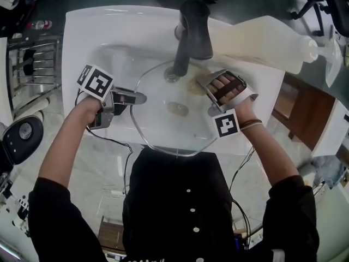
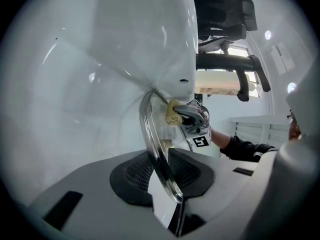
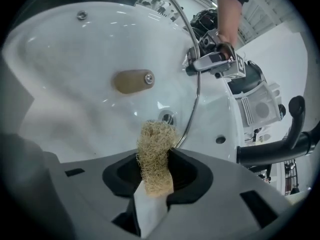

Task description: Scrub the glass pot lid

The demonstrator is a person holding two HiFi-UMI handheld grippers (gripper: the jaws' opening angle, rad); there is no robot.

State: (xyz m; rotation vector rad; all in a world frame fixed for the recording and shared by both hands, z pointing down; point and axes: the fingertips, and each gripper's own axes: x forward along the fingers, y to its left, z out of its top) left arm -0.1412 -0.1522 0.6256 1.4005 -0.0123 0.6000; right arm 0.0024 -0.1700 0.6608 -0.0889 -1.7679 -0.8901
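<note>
Black faucet [image 1: 194,31] above glass lid [image 1: 161,129]

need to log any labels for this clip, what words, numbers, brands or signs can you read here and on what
No text here can be read.
Left marker cube and right marker cube: black-and-white square patterns, not letters.
White print on the person's dark top: cut off at the head view's bottom edge, unreadable.
Small bottle, head view's top left: label too small to read.

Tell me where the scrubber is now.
The loofah scrubber is right of centre in the head view, clamped in the right tool against the glass lid, beside the faucet.
</note>
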